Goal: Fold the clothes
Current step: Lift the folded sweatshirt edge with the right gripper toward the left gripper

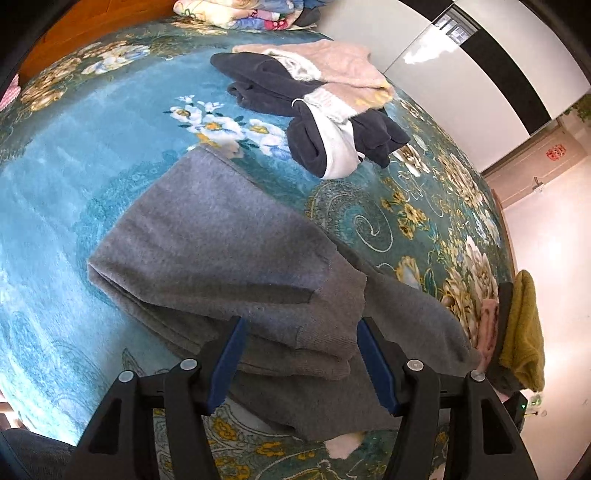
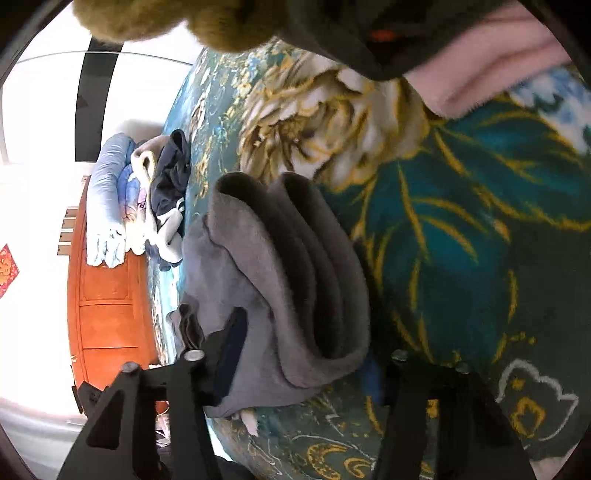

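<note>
A grey garment (image 1: pixel 221 251) lies folded in layers on the teal floral blanket (image 1: pixel 74 166). My left gripper (image 1: pixel 301 354) hangs open just above its near end, one blue pad (image 1: pixel 227 365) to each side of a folded sleeve. In the right wrist view the same grey garment (image 2: pixel 280 266) shows its stacked folded edge. My right gripper (image 2: pixel 299 362) is open around that edge. Its left finger (image 2: pixel 225 350) rests against the cloth, and the right finger is partly hidden behind the fold.
A loose pile of navy, white and pink clothes (image 1: pixel 314 96) lies further up the bed. Yellow, dark and pink cloths (image 1: pixel 517 328) sit at the bed's right edge, close above my right gripper. Folded floral bedding (image 1: pixel 229 11) and an orange wooden headboard (image 2: pixel 107 302) stand beyond.
</note>
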